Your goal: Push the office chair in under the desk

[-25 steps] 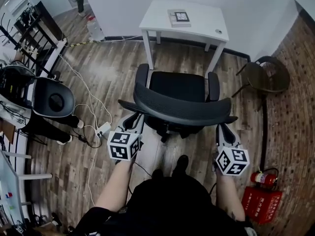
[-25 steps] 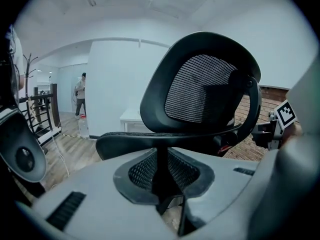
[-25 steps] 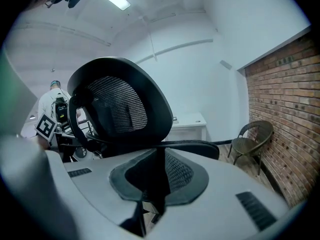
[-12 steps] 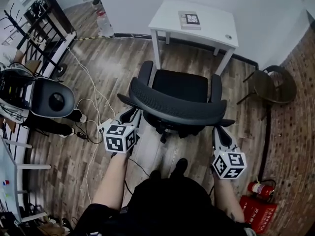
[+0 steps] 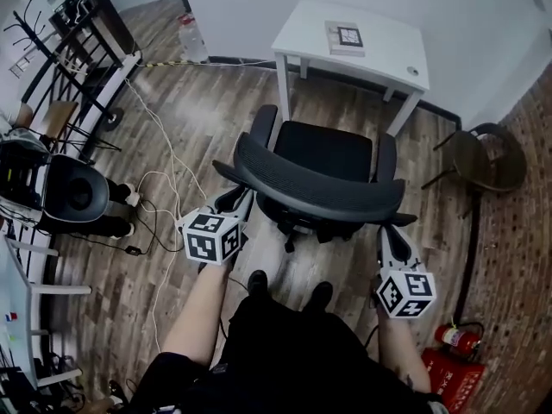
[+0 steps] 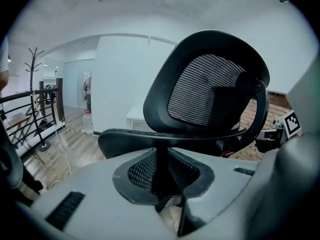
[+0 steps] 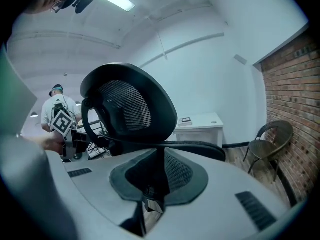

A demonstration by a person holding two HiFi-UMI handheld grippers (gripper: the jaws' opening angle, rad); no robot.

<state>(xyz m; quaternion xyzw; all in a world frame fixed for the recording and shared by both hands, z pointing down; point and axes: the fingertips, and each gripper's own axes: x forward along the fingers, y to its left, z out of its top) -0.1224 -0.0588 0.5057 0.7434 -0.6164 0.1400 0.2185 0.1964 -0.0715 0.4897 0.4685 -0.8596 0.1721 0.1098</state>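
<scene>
Grip: the left gripper [image 5: 241,197] and the right gripper [image 5: 386,226] are each clamped narrow on an outer edge of the backrest [image 5: 315,192] of the office chair [image 5: 326,151]. A slip off that thin frame is risked if the push is applied unevenly.
Feet: the chair's base can be kicked by the shoes [image 5: 257,281], which are set just behind it.
Cable: the white cable [image 5: 166,198] lies on the floor left of the chair and can be caught by a caster if the chair is allowed to drift left.
Chair's place: it is stood short of the desk [image 5: 379,54], seat toward it, not yet under.
Desk legs: the armrests [image 5: 264,126] can be knocked against the desk legs [image 5: 282,89]. The gap is judged hardly wider than the chair, which is set slightly askew.
Surface: a wood-plank floor [image 5: 207,115] is seen, and easy rolling is expected.
Room: white walls are seen ahead, with a brick wall [image 7: 292,99] and a wicker chair [image 5: 483,158] at the right.
</scene>
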